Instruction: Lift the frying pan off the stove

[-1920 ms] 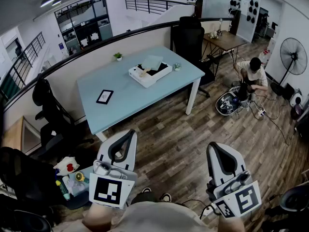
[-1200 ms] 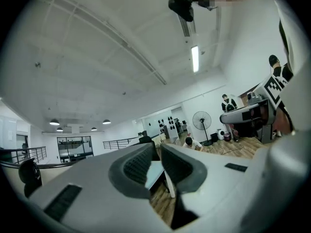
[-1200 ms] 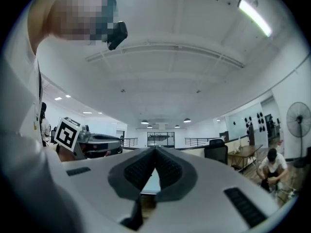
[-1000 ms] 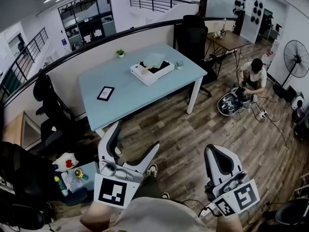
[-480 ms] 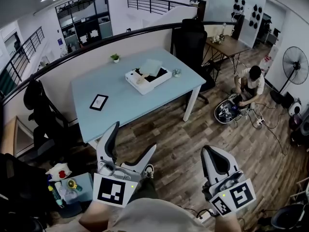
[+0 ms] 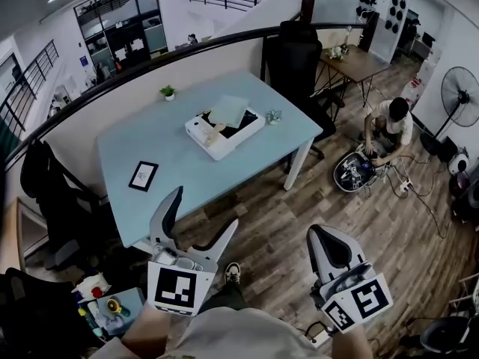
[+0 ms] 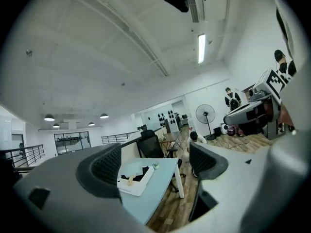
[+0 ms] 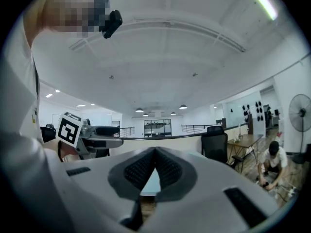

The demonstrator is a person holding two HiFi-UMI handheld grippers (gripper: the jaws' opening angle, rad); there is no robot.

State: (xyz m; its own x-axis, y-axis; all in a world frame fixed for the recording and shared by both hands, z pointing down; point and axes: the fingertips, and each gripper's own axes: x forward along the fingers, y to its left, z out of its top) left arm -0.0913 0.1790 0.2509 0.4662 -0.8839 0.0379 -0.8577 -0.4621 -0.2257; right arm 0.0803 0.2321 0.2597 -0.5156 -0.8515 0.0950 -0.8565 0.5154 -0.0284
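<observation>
A white stove unit [image 6: 224,129] with a black top sits on the light blue table [image 6: 179,163], far ahead of me. A pale pan-like thing with a wooden handle [image 6: 215,134] lies on it; detail is too small to tell. My left gripper [image 6: 206,209] is held low over the wooden floor, open and empty. My right gripper [image 6: 320,235] is beside it, shut on nothing. In the left gripper view the stove unit [image 7: 136,178] shows between the open jaws of the left gripper [image 7: 153,161], far off. The right gripper [image 8: 155,166] has its pads pressed together.
A dark tablet [image 6: 143,176], a small plant [image 6: 168,92] and a small cup [image 6: 274,116] share the table. Black office chairs [image 6: 293,51] stand behind it and at the left. A person [image 6: 389,122] crouches on the floor at right, near a fan [image 6: 458,88].
My left gripper went from shut to open about a second ago and has stayed open. The view has drifted, so the table sits a little further left. The right gripper stays shut.
</observation>
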